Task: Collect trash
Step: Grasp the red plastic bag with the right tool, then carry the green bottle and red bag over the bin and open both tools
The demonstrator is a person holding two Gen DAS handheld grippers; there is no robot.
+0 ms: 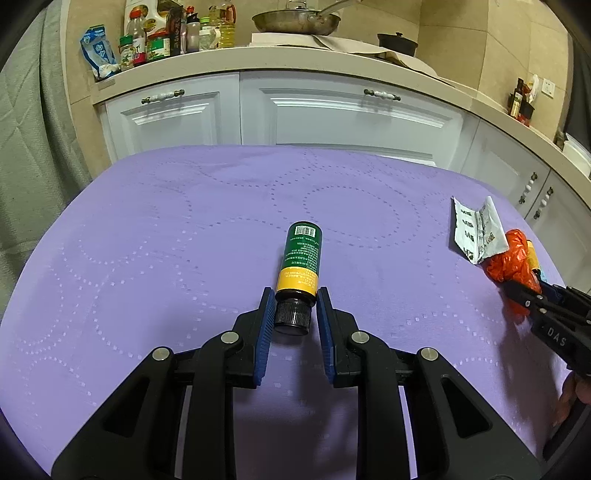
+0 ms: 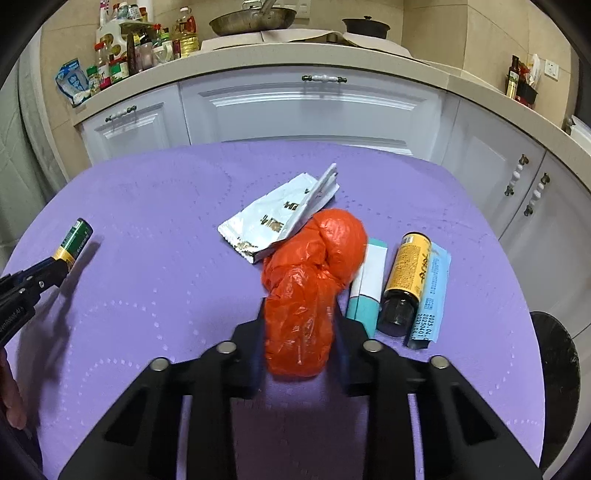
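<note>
The left tool [image 1: 295, 314] clamps the cap end of a green-and-yellow bottle [image 1: 301, 258] lying on the purple-covered counter [image 1: 147, 258]. The right tool [image 2: 299, 325] grips an orange plastic bag [image 2: 310, 280]; just beside it lie a white wrapper [image 2: 273, 221], teal box [image 2: 367, 284], yellow bottle [image 2: 404, 277] and blue packet [image 2: 436, 291].

Table cover: purple quilted cloth [image 1: 184, 229], matt, stitched in dotted circles.
Small bottle: dark glossy bottle [image 1: 300, 258] with green-and-yellow paper label; ribbed black plastic cap.
Bag: orange thin plastic bag [image 2: 306, 295], crinkled, shiny.
Wrapper: white creased foil-like packet [image 2: 273, 221], glossy.
Left gripper [image 1: 293, 317]: black matt plastic, blue ribbed pads, metal pins.
Pan: metal frying pan [image 1: 295, 20], dull sheen.
</note>
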